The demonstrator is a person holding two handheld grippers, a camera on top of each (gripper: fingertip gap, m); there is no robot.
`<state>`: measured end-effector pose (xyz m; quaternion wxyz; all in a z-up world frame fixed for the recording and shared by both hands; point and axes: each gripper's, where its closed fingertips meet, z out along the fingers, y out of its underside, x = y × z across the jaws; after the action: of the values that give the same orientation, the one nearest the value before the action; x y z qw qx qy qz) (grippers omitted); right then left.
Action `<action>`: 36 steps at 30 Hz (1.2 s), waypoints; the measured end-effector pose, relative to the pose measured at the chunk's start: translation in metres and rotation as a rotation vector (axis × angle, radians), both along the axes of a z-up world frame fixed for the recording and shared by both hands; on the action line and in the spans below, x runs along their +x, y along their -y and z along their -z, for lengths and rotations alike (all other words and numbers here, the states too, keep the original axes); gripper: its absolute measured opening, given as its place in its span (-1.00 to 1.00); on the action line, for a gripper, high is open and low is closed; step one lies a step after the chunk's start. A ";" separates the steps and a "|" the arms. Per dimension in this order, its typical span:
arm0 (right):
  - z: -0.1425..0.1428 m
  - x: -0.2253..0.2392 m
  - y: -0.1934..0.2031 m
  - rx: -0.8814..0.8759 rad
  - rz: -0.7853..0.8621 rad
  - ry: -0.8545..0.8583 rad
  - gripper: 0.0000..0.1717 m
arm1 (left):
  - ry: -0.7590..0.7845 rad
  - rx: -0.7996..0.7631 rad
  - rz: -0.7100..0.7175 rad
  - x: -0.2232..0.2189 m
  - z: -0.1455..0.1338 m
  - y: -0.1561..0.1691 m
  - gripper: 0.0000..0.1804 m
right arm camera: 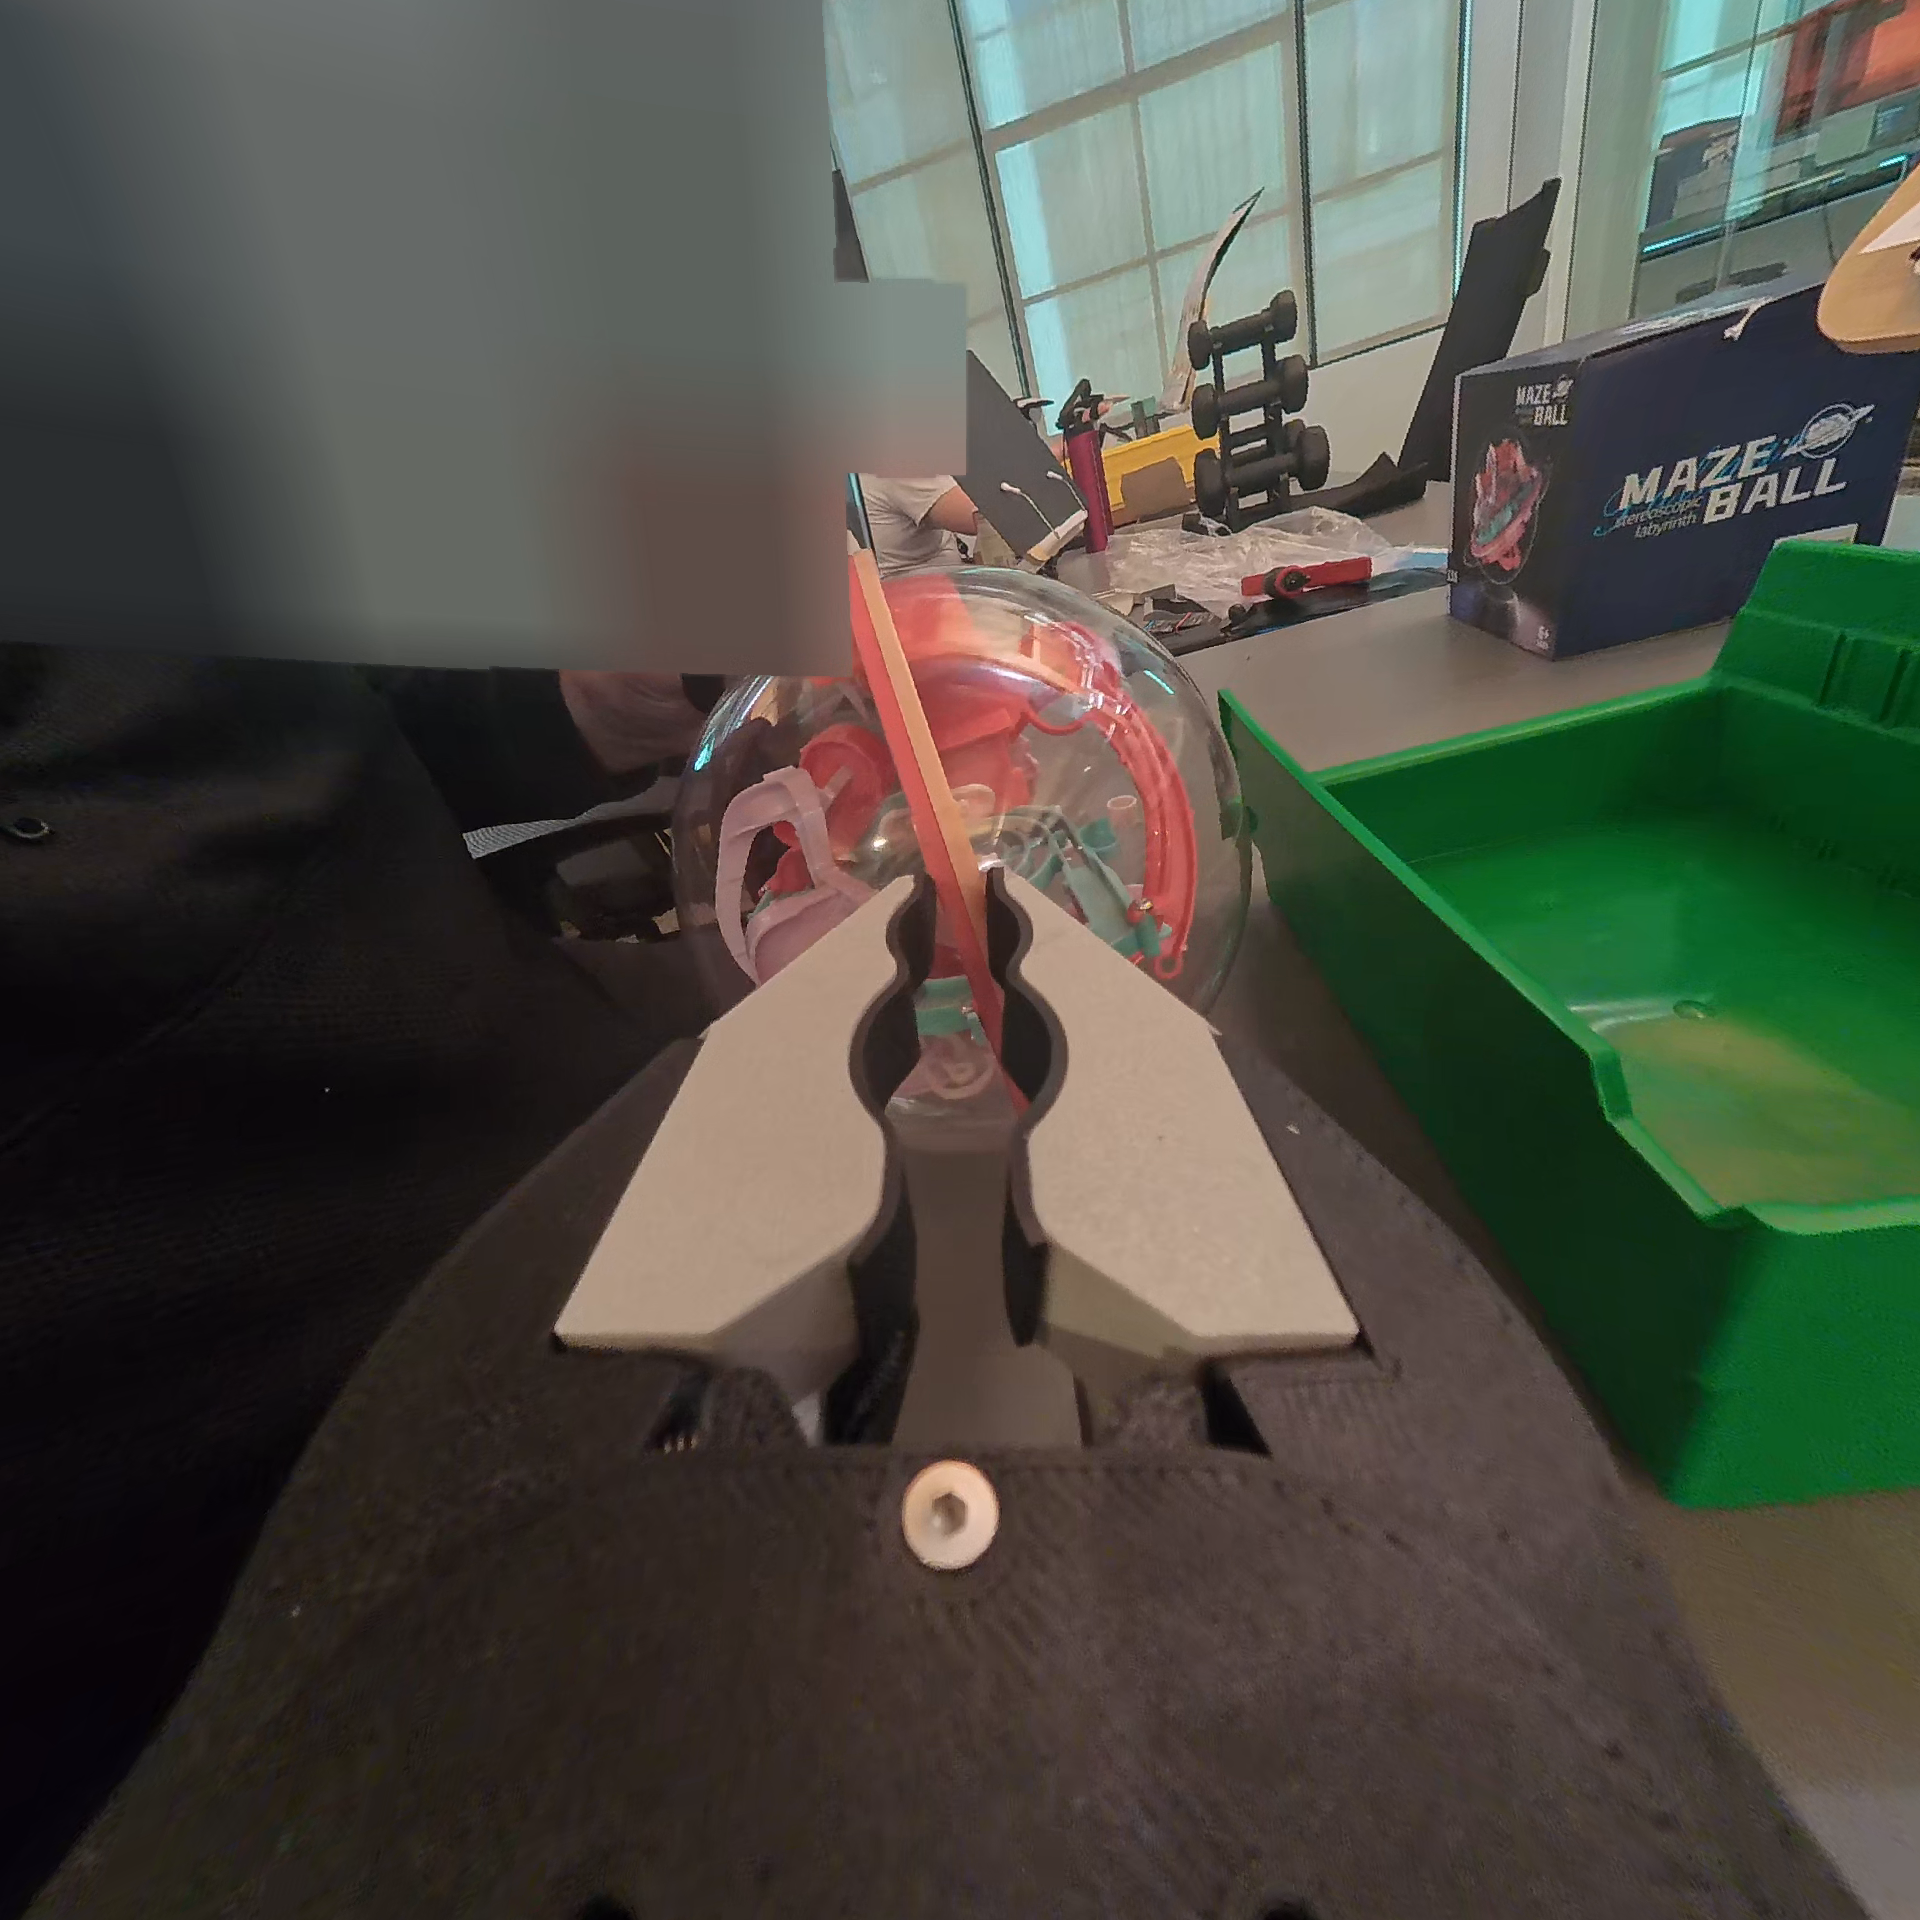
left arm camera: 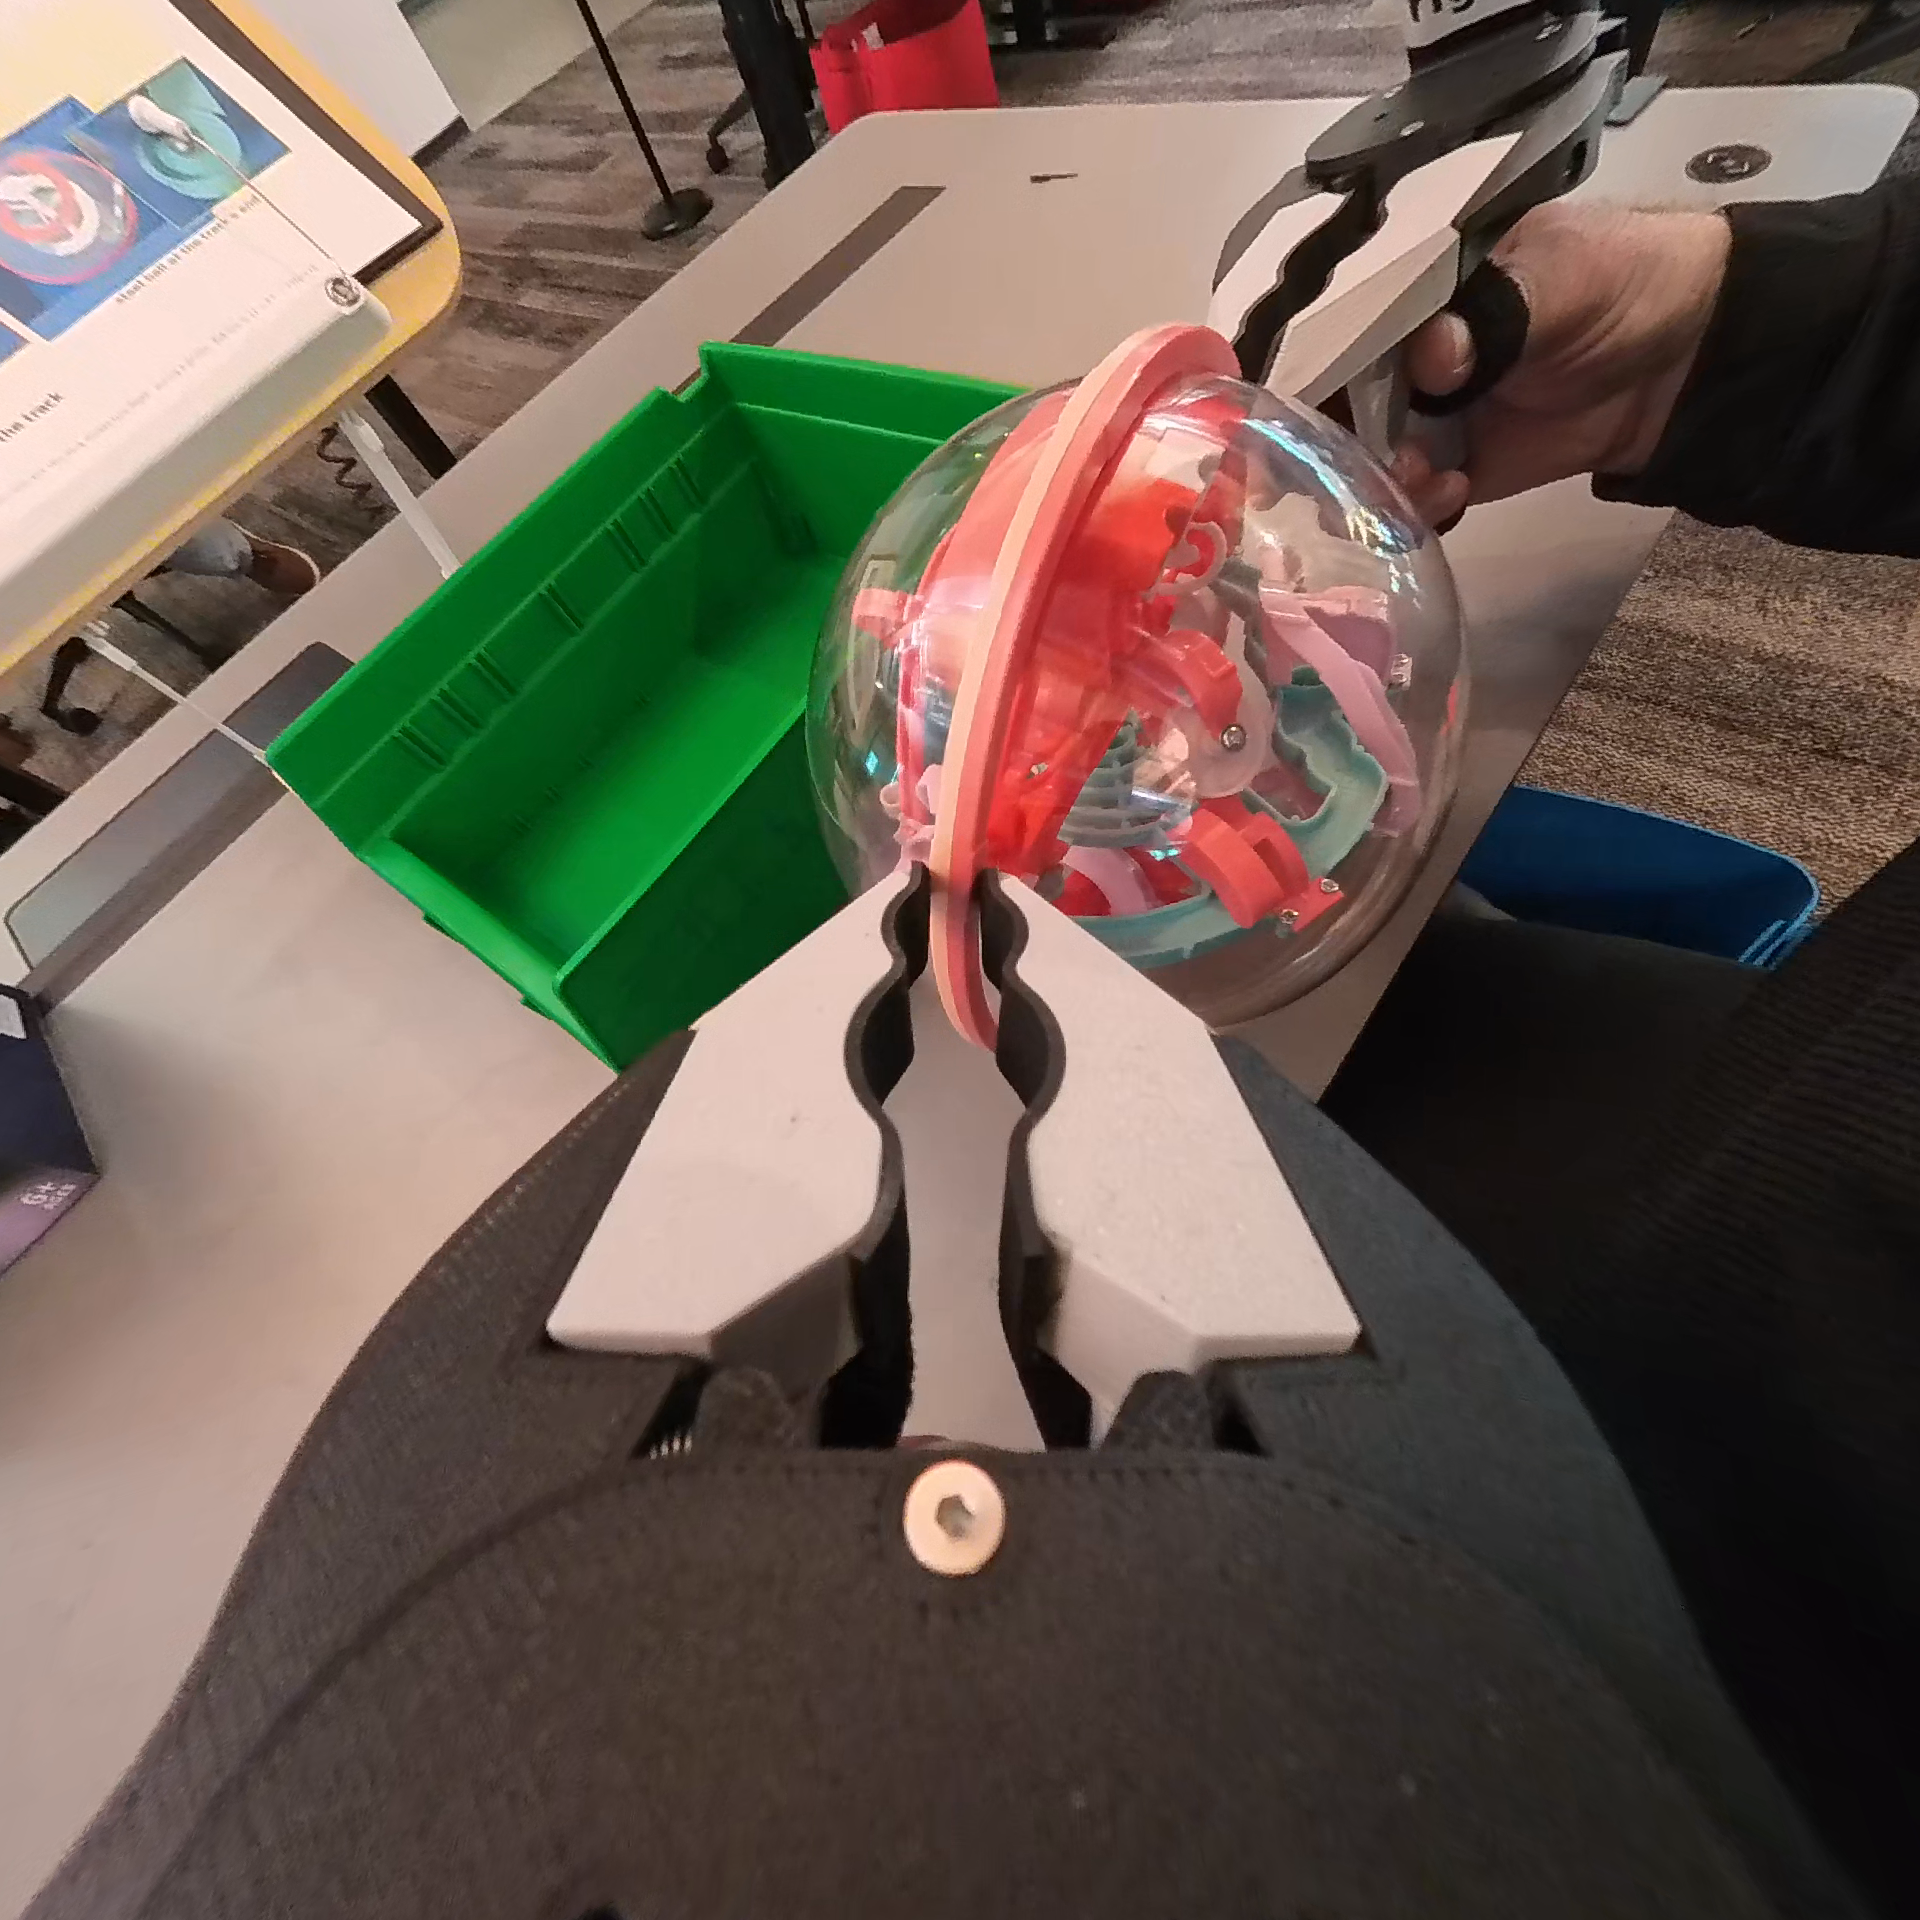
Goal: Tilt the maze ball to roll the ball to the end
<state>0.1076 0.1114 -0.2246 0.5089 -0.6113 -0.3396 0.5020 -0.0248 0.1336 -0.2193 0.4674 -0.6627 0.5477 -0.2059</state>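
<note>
Clear plastic maze ball (left arm camera: 1143, 675) held above the worktop (left arm camera: 208, 1039) edge beside a green plastic bin (left arm camera: 582, 727).
Left hand-held gripper (left arm camera: 954, 894) and right hand-held gripper (right arm camera: 958, 899) each clamp its pink equatorial rim (left arm camera: 1039, 582) from opposite sides.

Bright, even indoor light across both views, soft shadows only. Daylight pours through the big windows (right arm camera: 1195, 177) behind, washing them pale teal. Small glints sit on the clear maze ball (left arm camera: 1351, 665), and a glossy sheen lies on the floor of the green bin (right arm camera: 1714, 1039). Wide-angle bending curves the table (left arm camera: 208, 1299) edges toward the corners. Close gripper bodies look soft and grainy; the dark clothing at the side loses all detail.
</note>
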 end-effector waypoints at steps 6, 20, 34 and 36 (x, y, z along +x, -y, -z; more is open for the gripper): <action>-0.002 -0.001 0.000 0.007 0.001 0.005 -0.90 | 0.012 0.008 -0.011 -0.001 0.000 -0.002 -0.93; -0.002 -0.007 0.001 0.055 0.007 0.081 -0.92 | 0.056 0.035 -0.077 -0.004 0.010 -0.014 -0.97; 0.007 -0.009 0.000 0.072 0.033 0.086 -0.92 | 0.096 0.024 -0.136 -0.001 0.043 -0.026 -1.00; 0.007 -0.008 0.000 0.078 0.033 0.089 -0.92 | 0.111 0.006 -0.131 -0.001 0.042 -0.025 -1.00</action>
<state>0.0993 0.1115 -0.2315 0.5247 -0.6183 -0.3712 0.4522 -0.0256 0.1590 -0.2616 0.5116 -0.6833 0.4771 -0.2094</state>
